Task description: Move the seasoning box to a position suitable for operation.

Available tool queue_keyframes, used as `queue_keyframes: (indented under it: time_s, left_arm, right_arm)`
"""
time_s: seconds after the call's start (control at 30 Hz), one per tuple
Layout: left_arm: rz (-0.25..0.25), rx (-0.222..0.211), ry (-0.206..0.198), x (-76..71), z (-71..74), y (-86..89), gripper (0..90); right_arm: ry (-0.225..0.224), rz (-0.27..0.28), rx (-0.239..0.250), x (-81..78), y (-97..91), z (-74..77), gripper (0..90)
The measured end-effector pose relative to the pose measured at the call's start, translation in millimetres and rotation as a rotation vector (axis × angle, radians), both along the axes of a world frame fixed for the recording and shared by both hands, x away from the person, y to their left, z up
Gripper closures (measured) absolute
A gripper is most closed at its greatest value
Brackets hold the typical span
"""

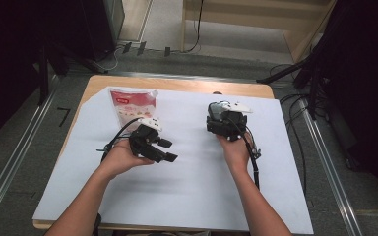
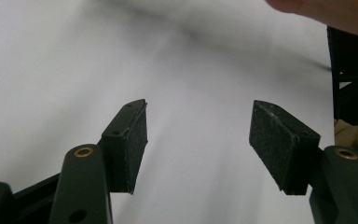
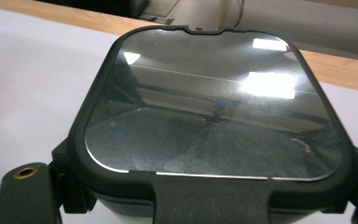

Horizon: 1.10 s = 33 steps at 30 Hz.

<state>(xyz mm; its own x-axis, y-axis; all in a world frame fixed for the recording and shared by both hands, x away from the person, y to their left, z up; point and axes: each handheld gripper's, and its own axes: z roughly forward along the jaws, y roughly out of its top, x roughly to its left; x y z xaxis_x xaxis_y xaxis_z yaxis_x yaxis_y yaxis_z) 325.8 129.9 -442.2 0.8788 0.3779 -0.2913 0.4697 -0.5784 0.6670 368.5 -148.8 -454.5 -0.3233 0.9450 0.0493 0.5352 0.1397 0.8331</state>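
Note:
My right gripper [image 1: 225,114] points away from the person over the far middle of the white sheet [image 1: 187,191]. It holds a container [image 3: 209,121] with a black rim and a shiny clear lid, and its jaws hug both sides of it. In the high view the container [image 1: 218,108] is a grey shape at the gripper's far end. My left gripper [image 1: 169,150] hovers low over the sheet at centre left, tilted to the right. Its jaws stand open, and the left gripper [image 2: 198,140] has nothing but bare sheet between its black pads [image 2: 135,144].
A red and white snack pouch [image 1: 130,105] lies flat at the sheet's far left corner, just beyond the left hand. The sheet covers a wooden table [image 1: 177,84] whose edge shows at the back. Metal rails and dark stands flank the table on both sides.

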Motion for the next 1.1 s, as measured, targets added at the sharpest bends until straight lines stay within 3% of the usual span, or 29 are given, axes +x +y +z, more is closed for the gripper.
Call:
queue_keyframes:
  time_s: [0.13,0.37,0.47,0.63,0.7,0.97,1.1]
  left_arm:
    - [-0.01,0.013,-0.002,0.0,-1.9,-3.4,38.4]
    - [-0.01,0.04,-0.003,0.6,-4.2,-6.8,38.5]
    - [-0.008,0.027,-0.004,-0.1,-4.3,-8.0,38.5]
    - [-0.004,0.046,-0.044,-1.6,-2.5,-10.6,38.8]
    - [-0.003,0.012,-0.033,-0.7,-1.0,-11.1,39.1]
    - [0.005,0.043,-0.037,-0.1,-1.2,-9.3,39.0]
    - [0.001,0.056,-0.043,-0.1,-1.4,-9.2,38.9]
  right_arm:
    - [0.004,0.063,0.041,-12.3,-7.2,6.5,15.9]
    - [-0.016,0.165,0.044,-36.2,-16.2,12.1,15.9]
    - [-0.029,0.2,0.04,-46.9,-19.1,11.9,16.0]
    - [-0.041,0.265,0.022,-63.1,-16.5,-0.3,15.9]
    - [-0.028,0.281,0.02,-68.5,-11.1,-7.6,15.9]
    - [-0.012,0.346,0.026,-73.8,1.5,-21.5,15.9]
    - [0.022,0.386,-0.015,-71.1,11.2,-38.4,16.0]
